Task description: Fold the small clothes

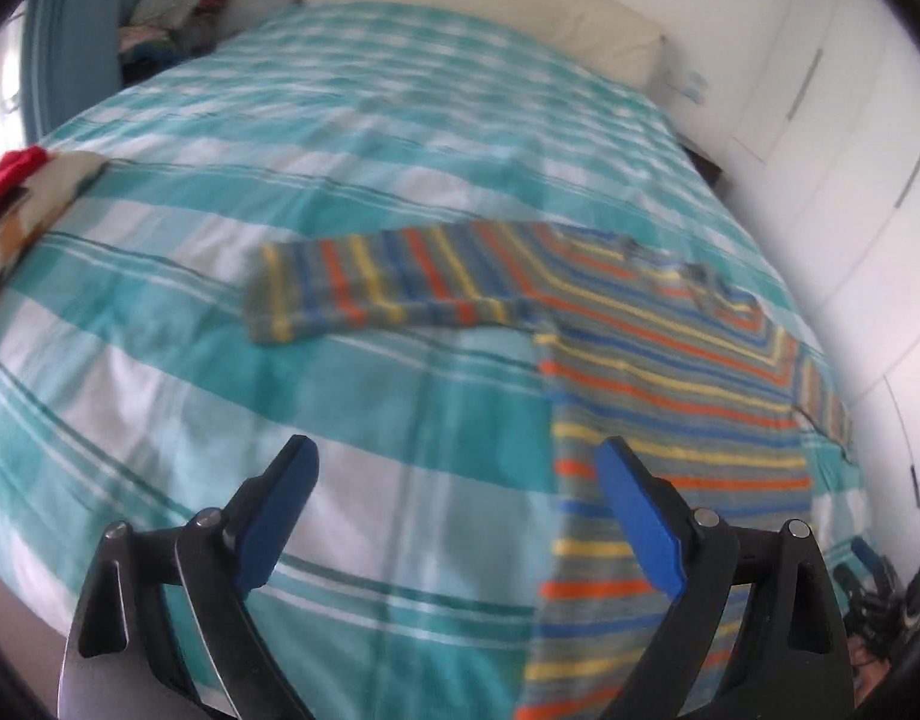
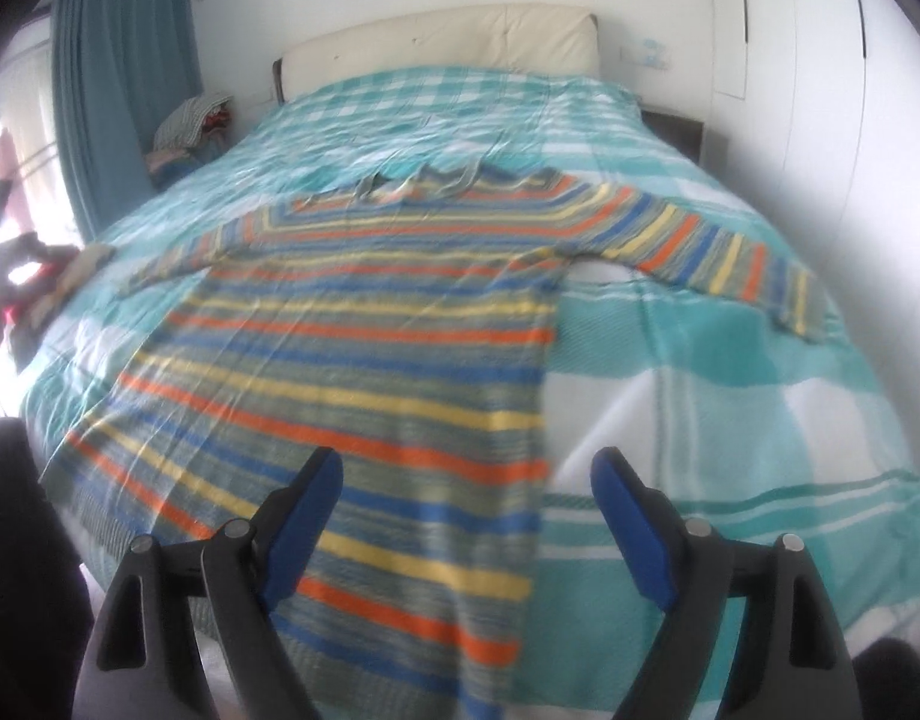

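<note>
A small striped sweater (image 2: 363,360) in orange, yellow, blue and grey lies flat on the bed, both sleeves spread out sideways. In the left wrist view the sweater (image 1: 670,396) is at the right, one sleeve reaching left across the cover. My left gripper (image 1: 456,456) is open and empty above the bedcover, its right finger over the sweater's left edge near the hem. My right gripper (image 2: 466,468) is open and empty above the sweater's lower right side edge.
The bed (image 2: 730,372) has a teal and white checked cover and a cream headboard (image 2: 441,39). A pile of clothes (image 1: 15,192) lies at the bed's left edge. More clothes (image 2: 189,126) sit beside the bed by a blue curtain. White wardrobe doors (image 1: 850,120) stand at the right.
</note>
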### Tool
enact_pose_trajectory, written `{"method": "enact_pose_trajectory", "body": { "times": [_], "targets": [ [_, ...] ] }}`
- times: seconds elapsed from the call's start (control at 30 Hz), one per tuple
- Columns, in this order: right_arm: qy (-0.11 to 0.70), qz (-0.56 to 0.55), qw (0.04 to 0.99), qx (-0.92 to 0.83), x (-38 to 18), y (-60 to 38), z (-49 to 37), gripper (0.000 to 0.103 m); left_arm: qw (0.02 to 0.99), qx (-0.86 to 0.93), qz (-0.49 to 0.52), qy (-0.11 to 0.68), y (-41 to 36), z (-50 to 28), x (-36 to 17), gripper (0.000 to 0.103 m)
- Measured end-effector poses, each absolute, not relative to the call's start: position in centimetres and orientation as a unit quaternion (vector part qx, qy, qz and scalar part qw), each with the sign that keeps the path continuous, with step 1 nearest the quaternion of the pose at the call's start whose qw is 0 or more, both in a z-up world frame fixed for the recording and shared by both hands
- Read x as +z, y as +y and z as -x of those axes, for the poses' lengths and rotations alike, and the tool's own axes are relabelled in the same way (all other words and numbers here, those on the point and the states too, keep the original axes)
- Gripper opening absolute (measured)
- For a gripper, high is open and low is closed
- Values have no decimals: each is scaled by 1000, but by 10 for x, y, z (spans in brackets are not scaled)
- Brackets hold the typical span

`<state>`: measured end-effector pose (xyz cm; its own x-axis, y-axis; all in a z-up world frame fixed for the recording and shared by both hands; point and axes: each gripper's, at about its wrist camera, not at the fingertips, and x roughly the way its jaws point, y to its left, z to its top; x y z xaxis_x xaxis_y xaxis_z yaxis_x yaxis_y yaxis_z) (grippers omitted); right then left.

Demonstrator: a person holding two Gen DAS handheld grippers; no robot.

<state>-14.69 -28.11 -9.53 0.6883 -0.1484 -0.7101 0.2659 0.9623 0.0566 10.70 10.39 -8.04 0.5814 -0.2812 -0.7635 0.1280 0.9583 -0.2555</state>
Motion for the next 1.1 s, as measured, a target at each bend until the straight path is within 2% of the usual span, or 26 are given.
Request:
{"method": "enact_pose_trajectory", "body": {
  "times": [0.17,0.3,0.47,0.8,1.1],
  "targets": [
    [379,-66,917,-109,-88,-283,139,84,858,-173,98,473,35,-93,-131,95],
    [406,-57,907,-96,-111,-281,131,84,845,-163,73,503,14,-84,-168,95],
    [438,-77,889,-109,-154,-286,141,84,874,-157,-5,460,7,-60,-170,97],
    [346,-84,919,-169,-120,-299,157,84,889,-154,133,410,44,-67,-155,99],
    [336,-108,915,-194,-122,-315,152,84,888,-53,129,438,62,-80,-172,100]
  ]
}}
